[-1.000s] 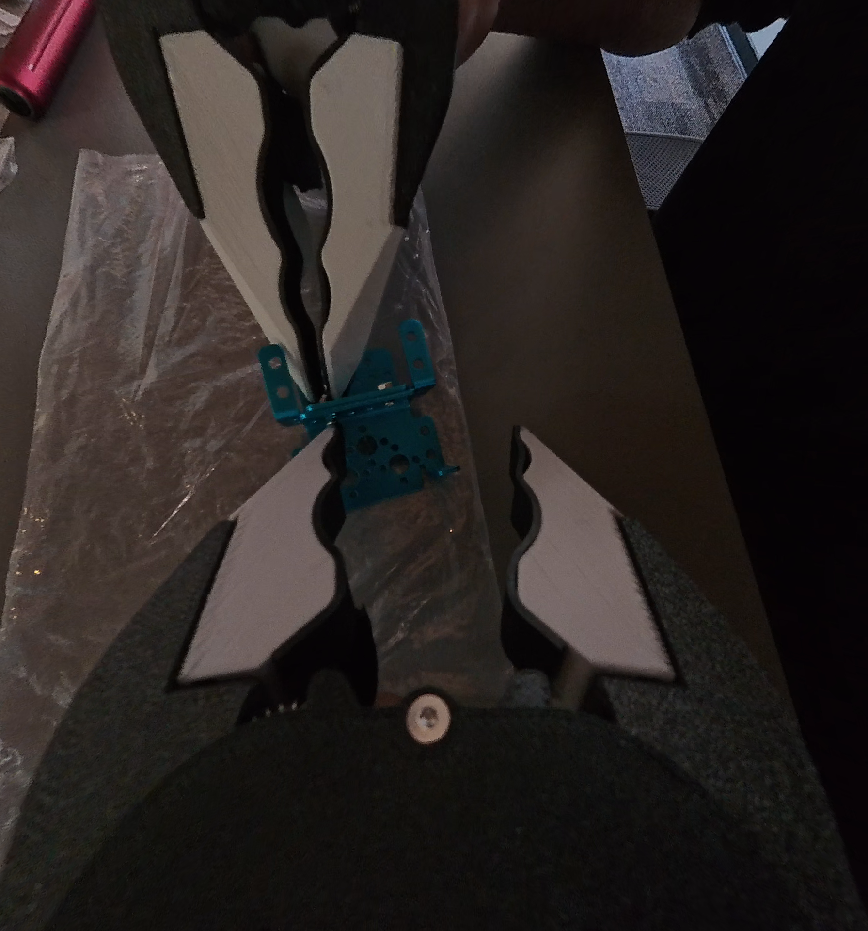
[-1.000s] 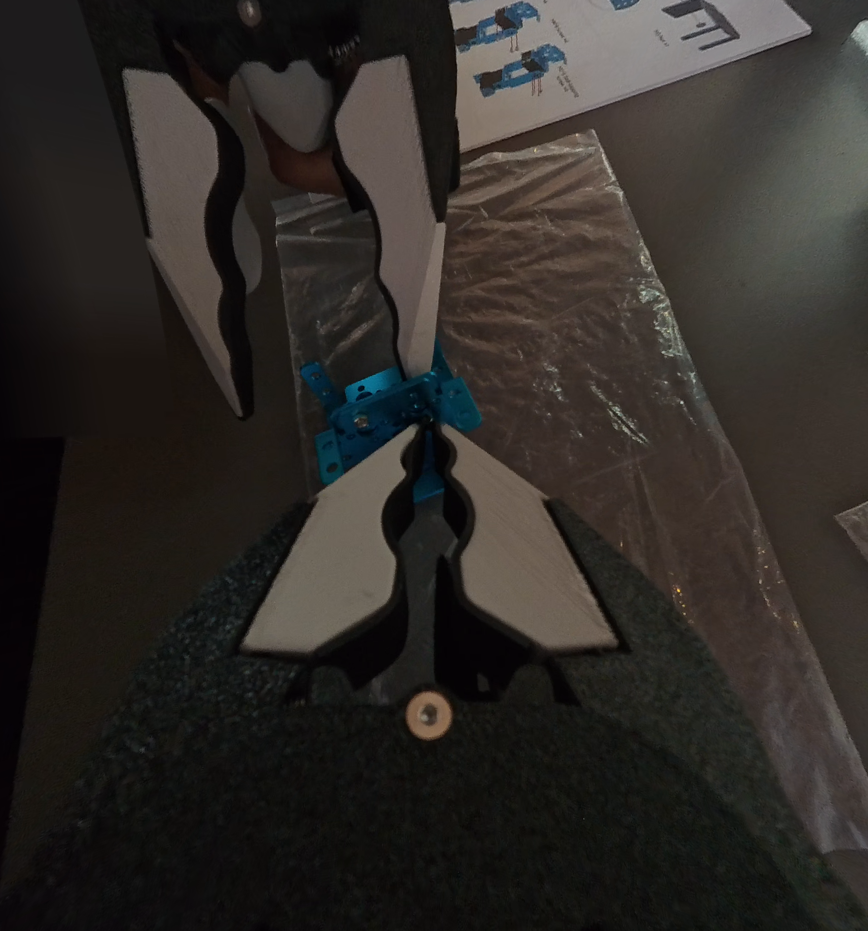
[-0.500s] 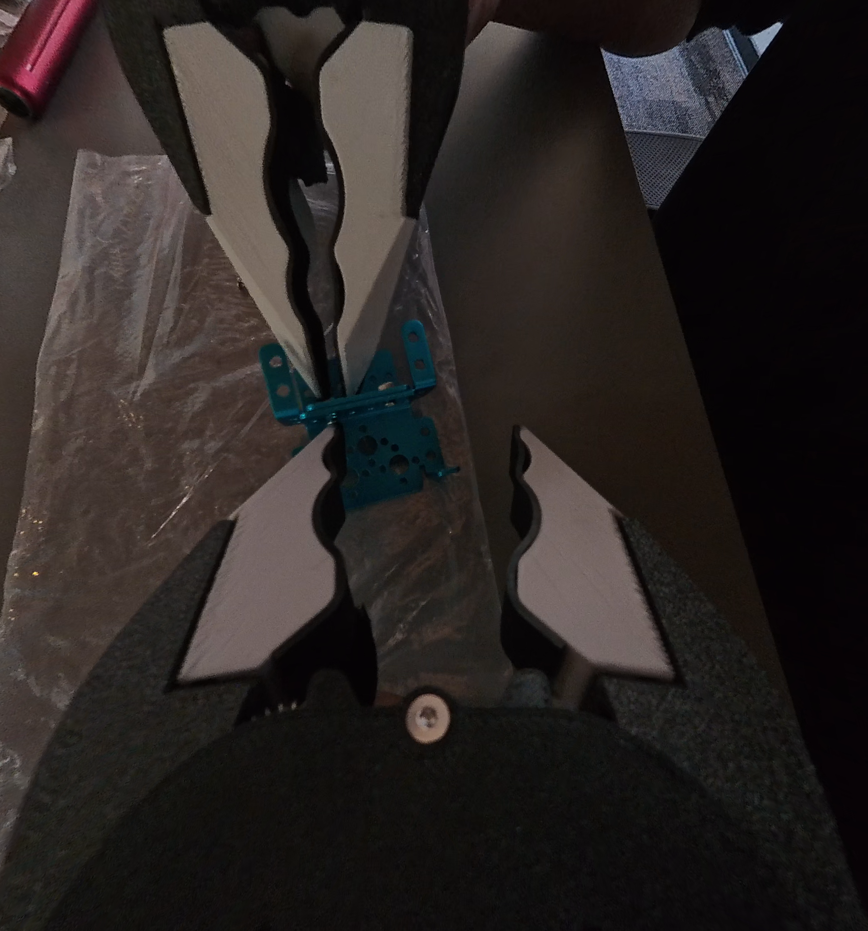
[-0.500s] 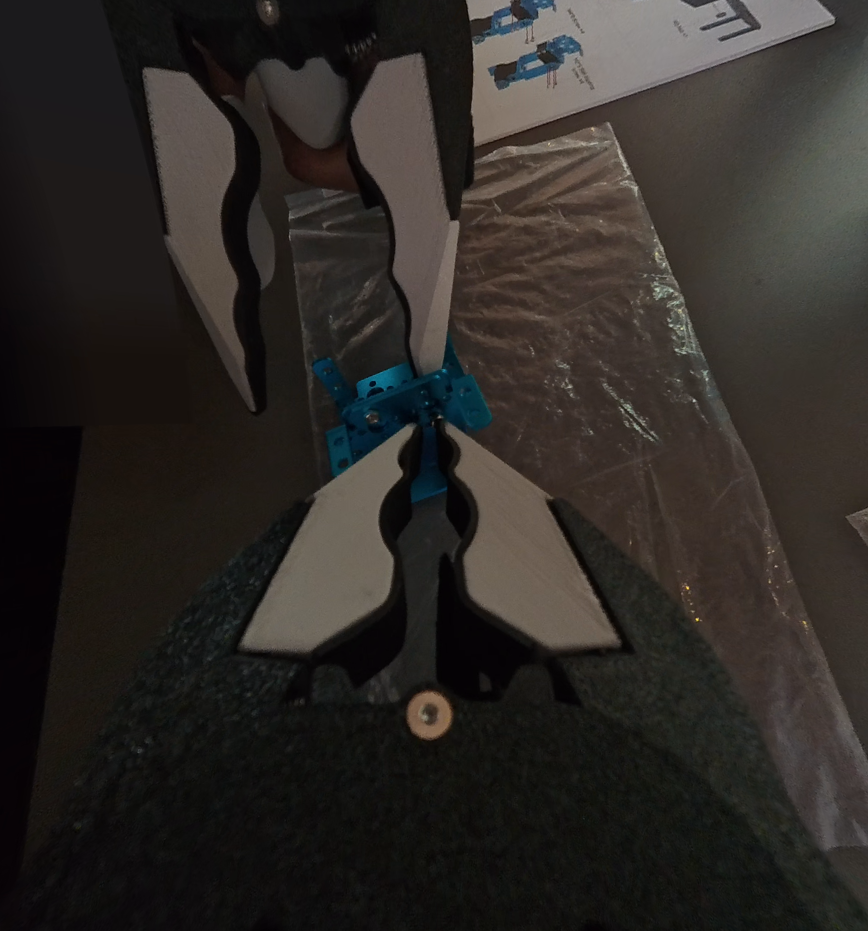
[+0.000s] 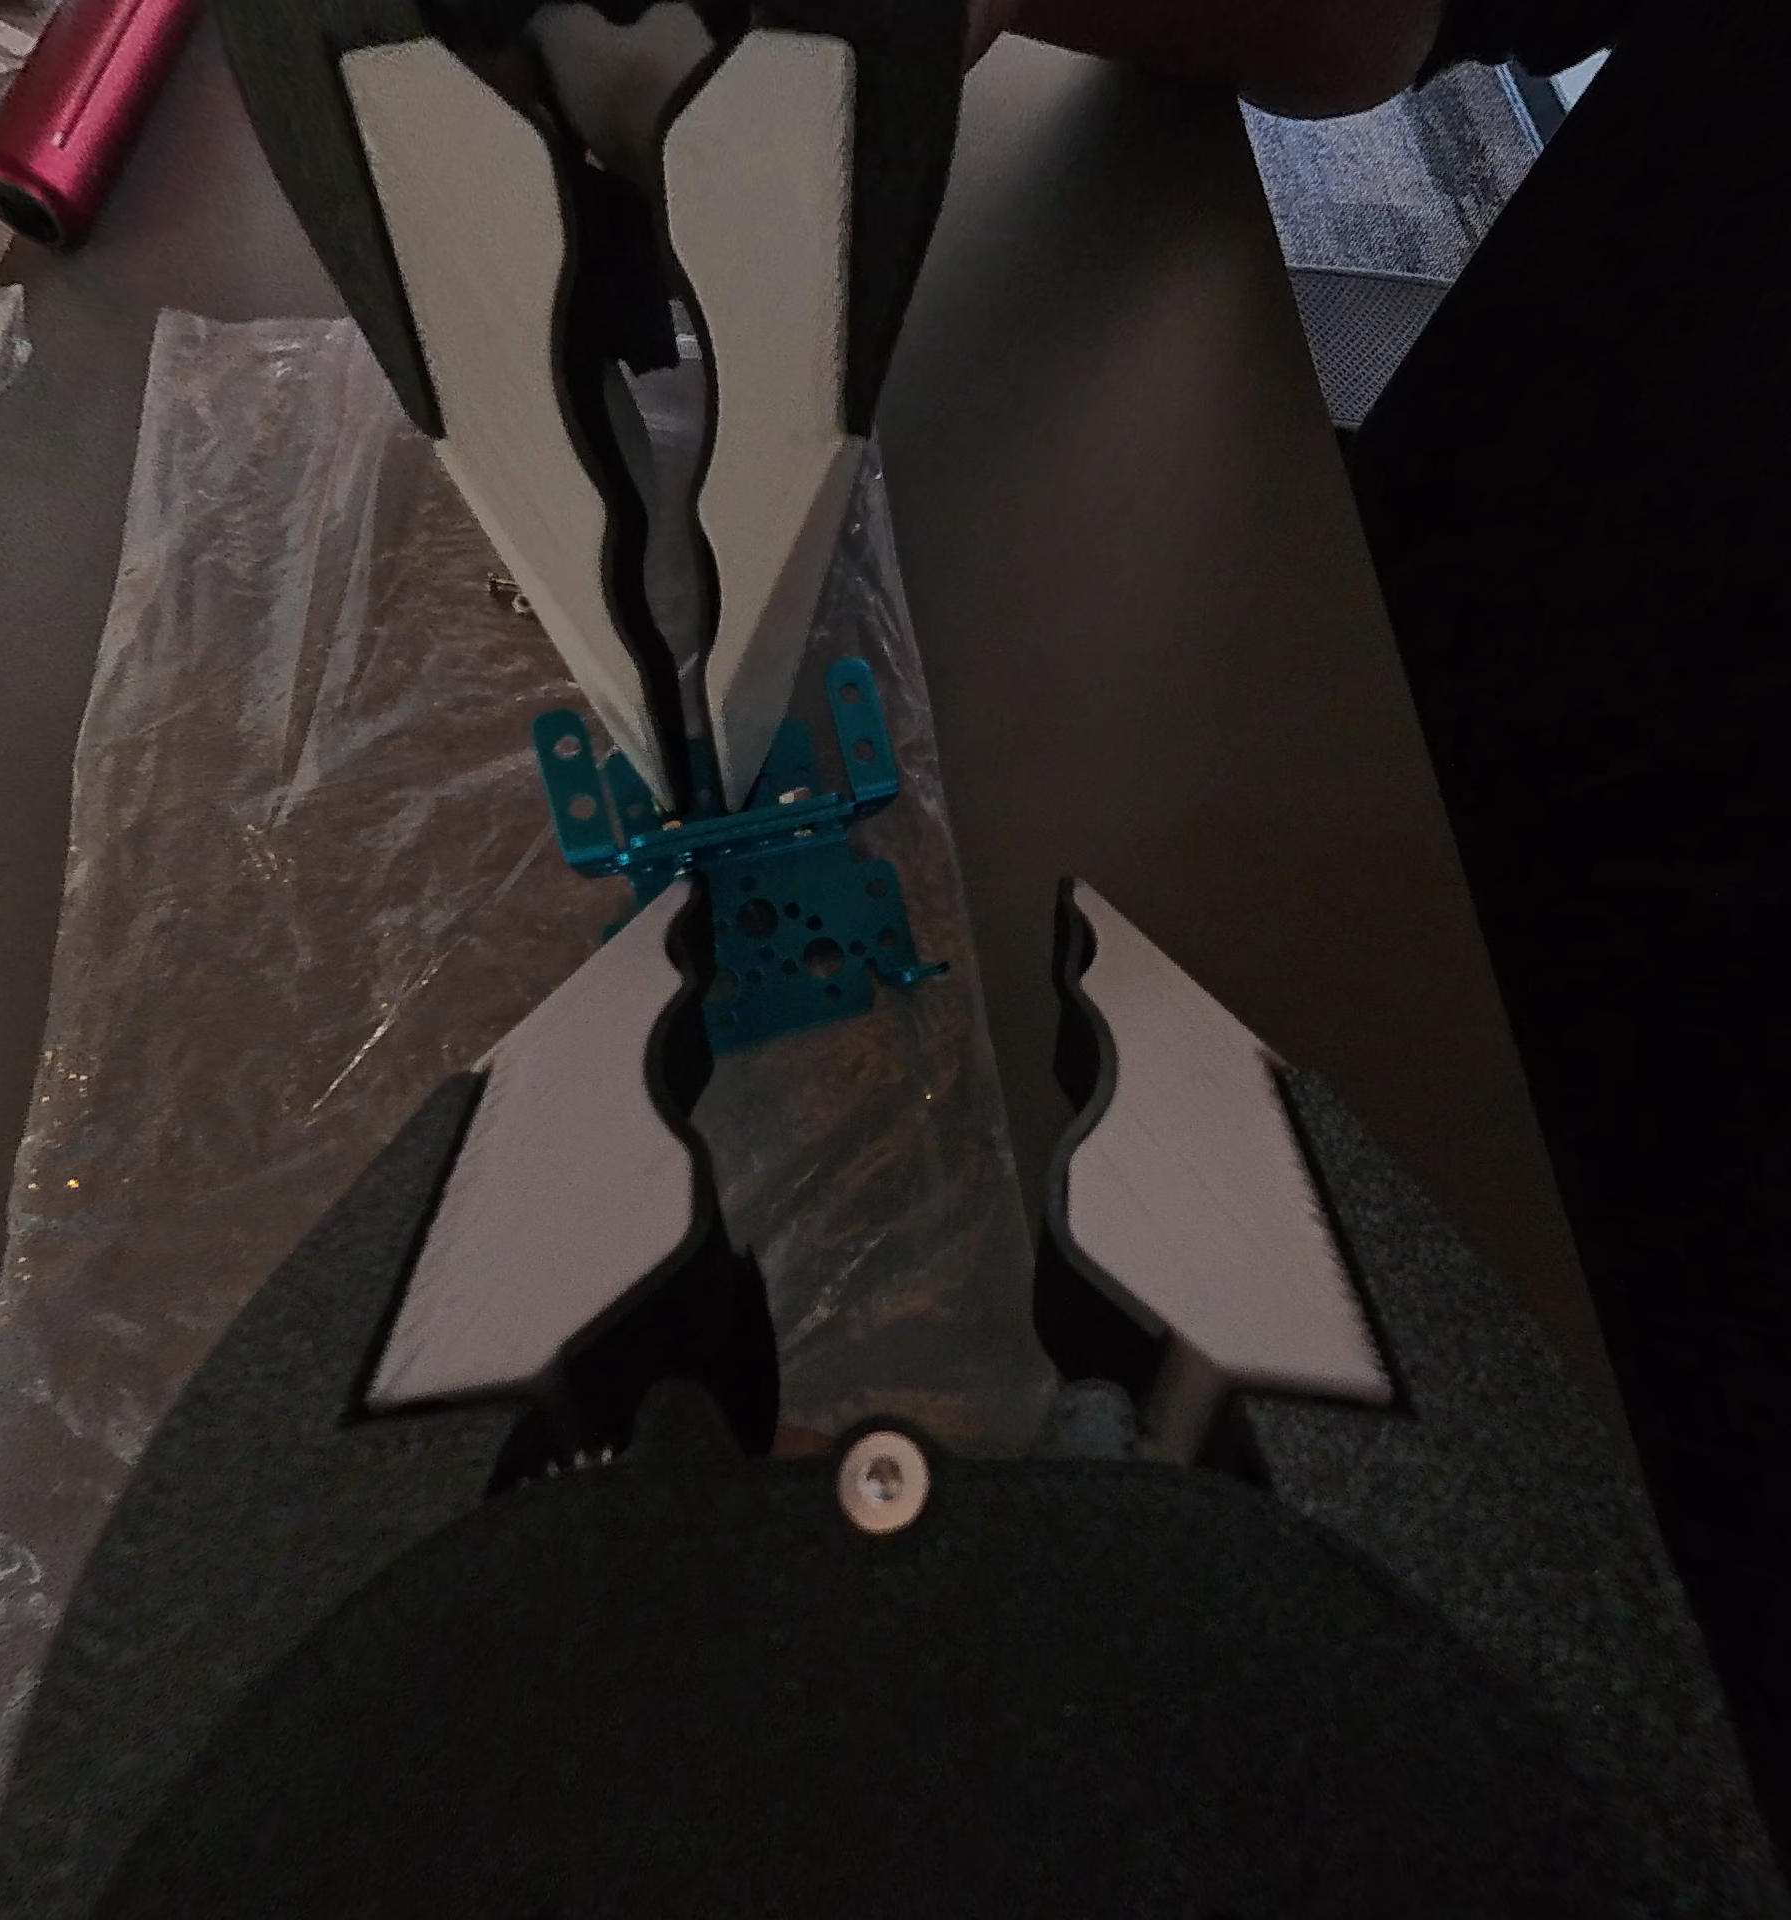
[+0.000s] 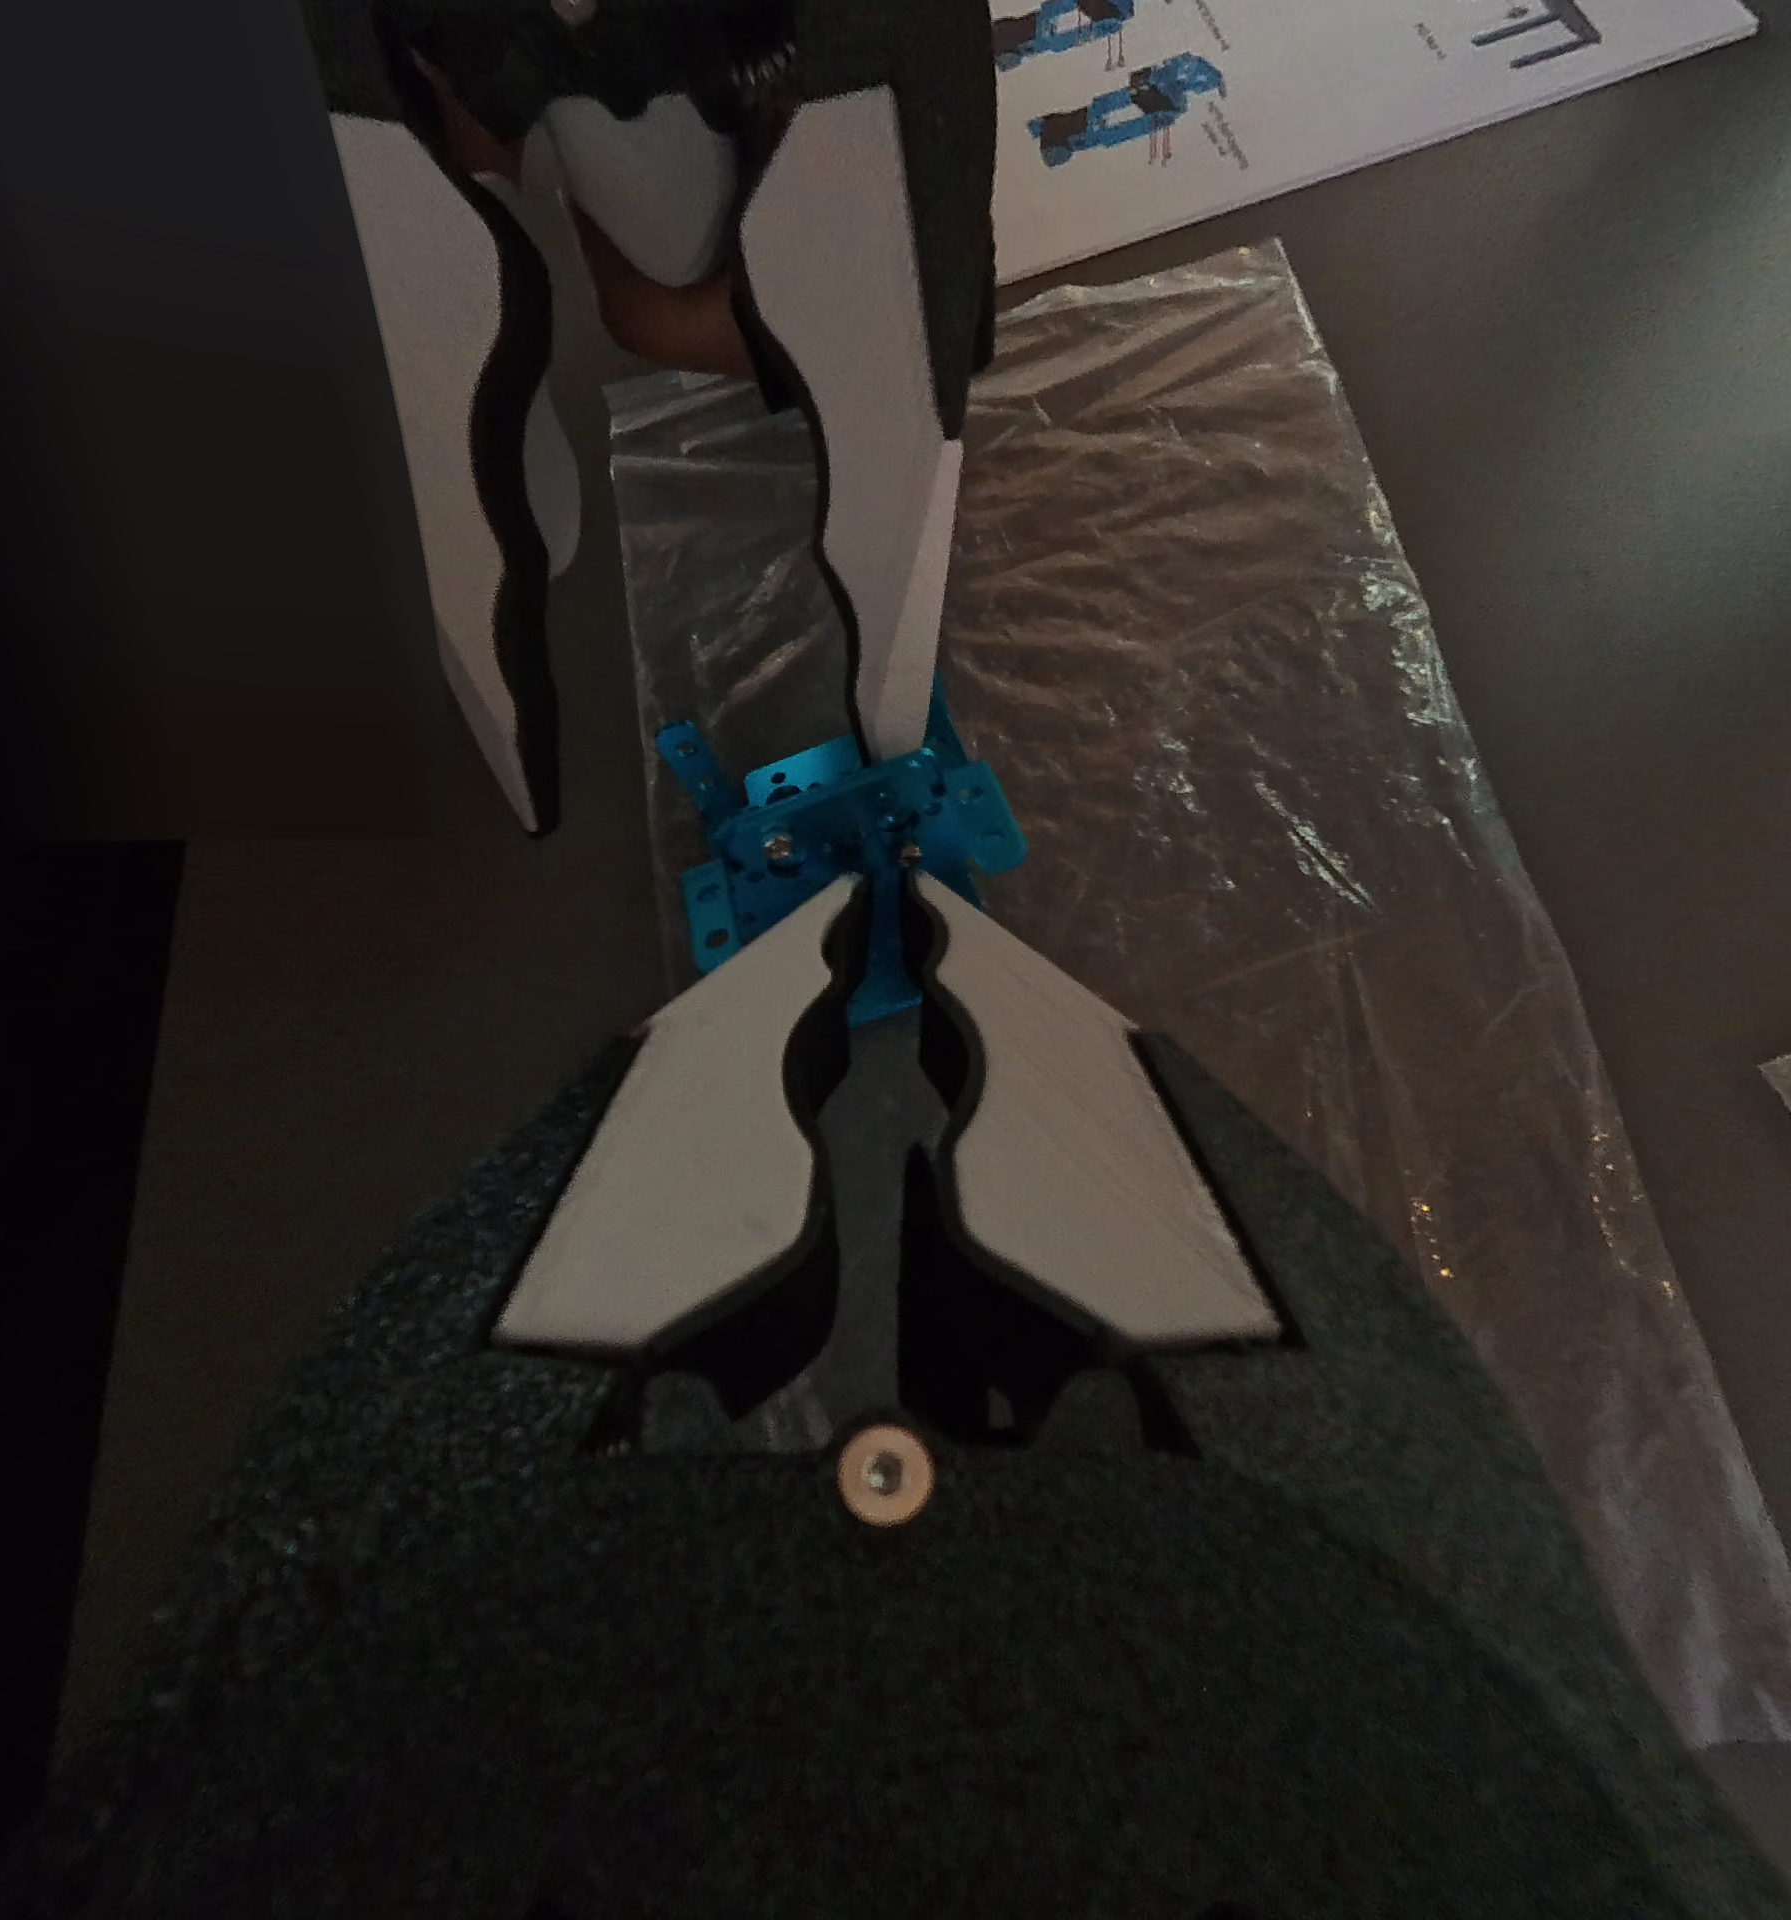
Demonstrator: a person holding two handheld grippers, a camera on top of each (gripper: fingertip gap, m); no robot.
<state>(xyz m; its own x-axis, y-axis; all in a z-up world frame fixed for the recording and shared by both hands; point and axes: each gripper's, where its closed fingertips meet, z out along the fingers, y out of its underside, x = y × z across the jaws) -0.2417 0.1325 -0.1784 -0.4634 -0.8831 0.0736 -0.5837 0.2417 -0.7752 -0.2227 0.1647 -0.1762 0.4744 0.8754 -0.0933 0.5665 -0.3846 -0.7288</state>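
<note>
Dark surface (image 5: 1130, 520), clear plastic bag, blue bracket between two hand-held grippers.

Clear plastic bag (image 6: 1234, 675) lay flat on the surface, the blue perforated metal bracket assembly (image 5: 787, 935) on it. The left hand-held gripper (image 5: 875, 904) stood wide, one fingertip touching the bracket; the right hand-held gripper (image 6: 883, 883) was pinched narrow on its upright plate. Stiff, light and slick, it probably took hold best by a flat plate edge. Dim light hid its screws; an instruction sheet (image 6: 1338, 94) and pink cylinder (image 5: 60, 125) were cut off.
</note>
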